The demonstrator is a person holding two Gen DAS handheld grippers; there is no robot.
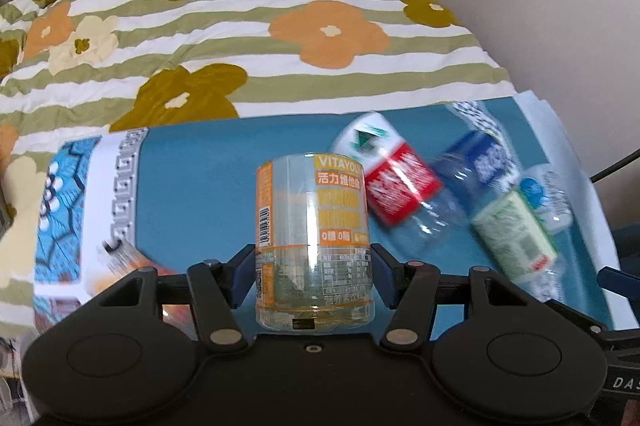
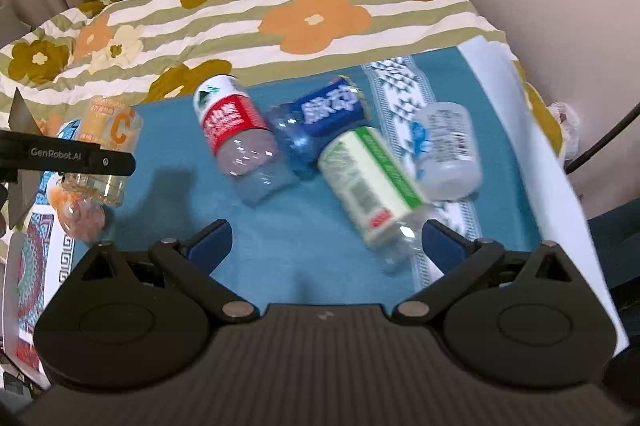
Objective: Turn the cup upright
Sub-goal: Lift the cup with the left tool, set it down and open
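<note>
Now my left gripper clamps the orange-labelled Vitayoung cup low on its wall above the blue mat, right gripper open and empty, so I should lower it level, releasing only once seated.

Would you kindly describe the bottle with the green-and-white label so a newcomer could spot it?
Look at the teal cloth spread over the flowered quilt. Several cut bottles lie there on their sides; the green-labelled bottle is the one nearest the open right gripper, with a small red patch on its label.
</note>
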